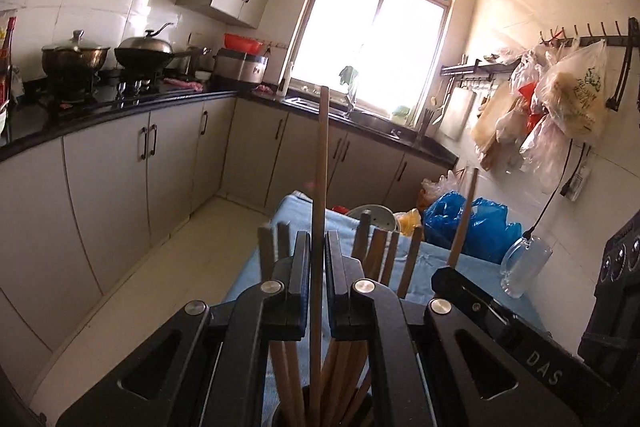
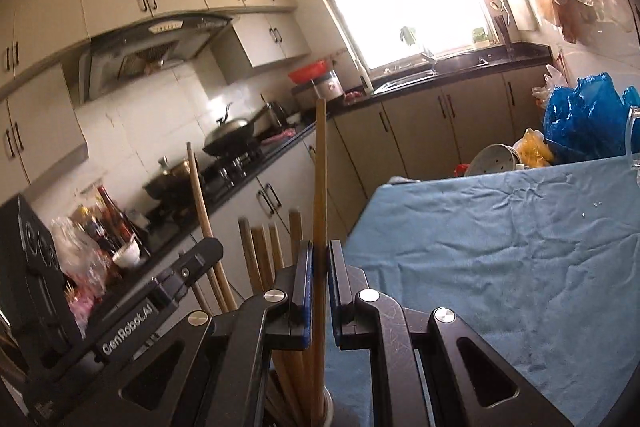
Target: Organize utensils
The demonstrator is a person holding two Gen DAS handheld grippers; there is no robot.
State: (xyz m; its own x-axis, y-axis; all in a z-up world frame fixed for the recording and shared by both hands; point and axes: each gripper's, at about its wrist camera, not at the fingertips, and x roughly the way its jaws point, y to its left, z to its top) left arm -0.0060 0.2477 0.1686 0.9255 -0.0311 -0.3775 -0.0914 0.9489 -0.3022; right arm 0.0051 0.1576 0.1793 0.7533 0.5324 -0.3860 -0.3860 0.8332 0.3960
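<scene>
The left gripper [image 1: 318, 251] was clamped on a single wooden chopstick [image 1: 320, 163], which stood nearly upright through the middle of the frame, its lower end dropping down among a bundle of other chopsticks [image 1: 380, 255] in a dark holder [image 1: 288, 415] at the bottom edge. The right gripper [image 2: 318, 259] likewise had its jaws pressed together on a chopstick [image 2: 320, 163] of its own, upright at the centre of its view, with its lower end in or just above the same holder [image 2: 328, 403], which stood on a table covered by a blue cloth [image 2: 500, 247] spreading across the right half of the frame.

The sticks looked light, stiff and smooth, so they would probably weigh almost nothing but could slip or swivel between flat pads. Each was pinched low on its length, leaving a long free end above; a hold nearer the middle would likely steady it better. Because they are thin and round, a firm, square pinch across the shaft seemed the safest way to keep one from rolling. The neighbouring sticks stood close by and could be knocked.
</scene>
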